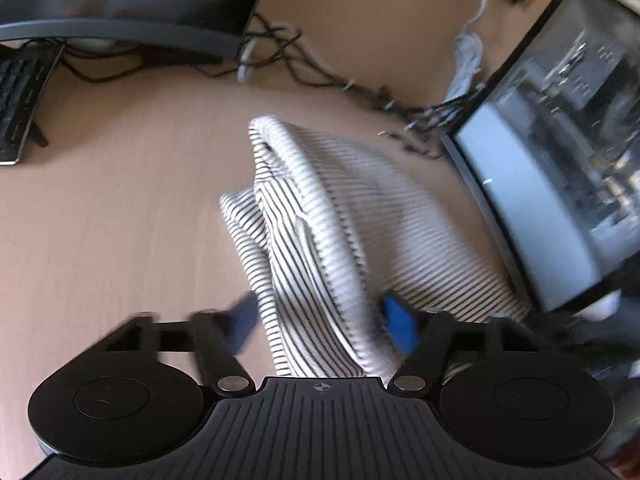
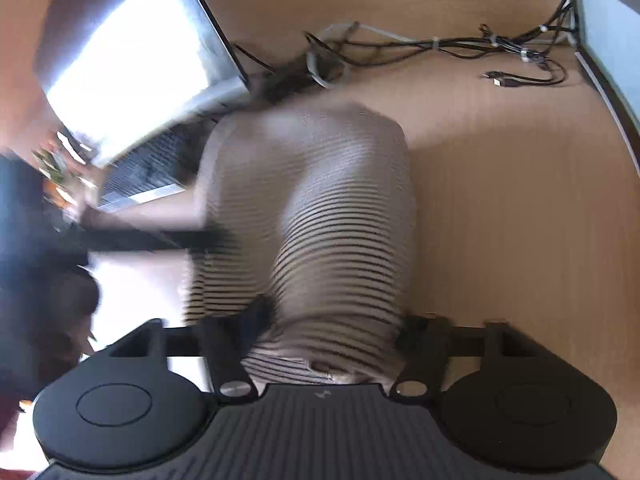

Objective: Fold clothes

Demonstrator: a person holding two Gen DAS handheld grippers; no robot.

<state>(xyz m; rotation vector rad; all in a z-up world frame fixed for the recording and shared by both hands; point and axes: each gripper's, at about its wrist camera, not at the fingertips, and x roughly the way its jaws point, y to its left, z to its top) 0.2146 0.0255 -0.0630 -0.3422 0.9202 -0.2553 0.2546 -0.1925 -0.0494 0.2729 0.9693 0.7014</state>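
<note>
Now my left tool (image 1: 322, 320) and right tool (image 2: 332, 320) each grip the striped garment (image 1: 320, 220); bare desk (image 1: 120, 208) lies left of it, a monitor (image 1: 560, 160) crowds its right edge.

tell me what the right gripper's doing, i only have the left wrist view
Observer: The right gripper also has the striped garment bunched between its fingers.
Operator: anything near it i can't see
Observer: A keyboard lies just left of the cloth, under a bright monitor.
Operator: cables in the way
Observer: A loose cable end lies on the table, beyond the garment and apart from it.
</note>
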